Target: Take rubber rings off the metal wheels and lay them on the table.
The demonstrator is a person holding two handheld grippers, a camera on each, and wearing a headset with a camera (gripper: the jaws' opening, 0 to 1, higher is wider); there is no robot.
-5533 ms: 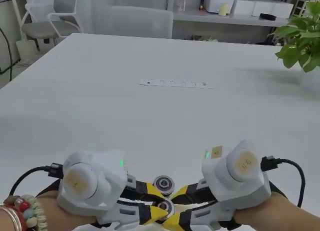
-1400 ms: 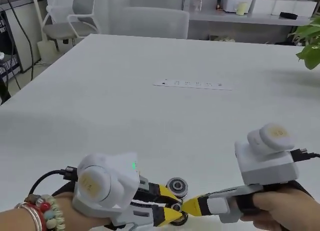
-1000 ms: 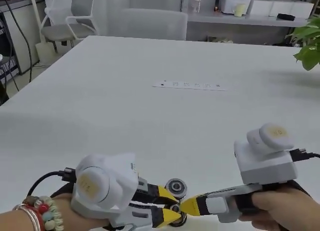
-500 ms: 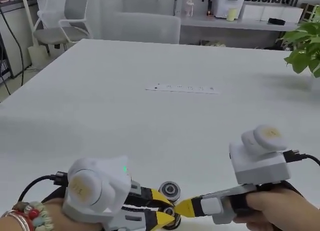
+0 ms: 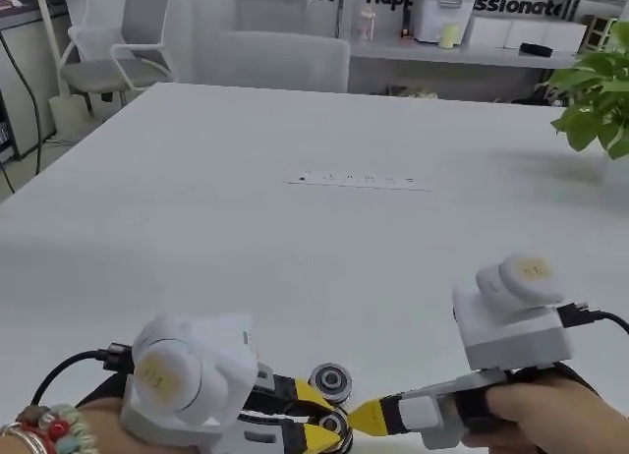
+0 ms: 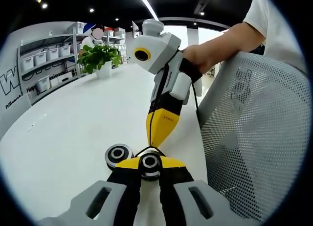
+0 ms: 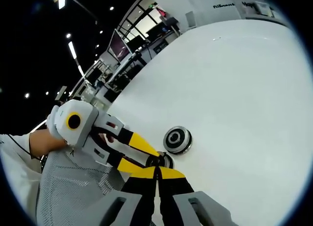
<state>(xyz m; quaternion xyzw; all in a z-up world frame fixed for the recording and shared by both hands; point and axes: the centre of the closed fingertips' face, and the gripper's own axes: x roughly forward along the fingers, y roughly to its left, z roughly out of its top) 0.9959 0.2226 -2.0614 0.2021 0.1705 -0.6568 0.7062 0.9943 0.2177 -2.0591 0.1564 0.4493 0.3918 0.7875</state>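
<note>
The left tongs (image 6: pixel 150 163) are clamped on one wheel (image 7: pixel 165 160) low over the table (image 5: pixel 324 248). The right tongs (image 7: pixel 156 170) are pressed together at that wheel's rim, apparently pinching its ring (image 6: pixel 145 149). A second wheel (image 6: pixel 119 154) lies just beside the left tongs, ring seemingly on. Neither ring is laid down yet, so the task looks barely begun.
</note>
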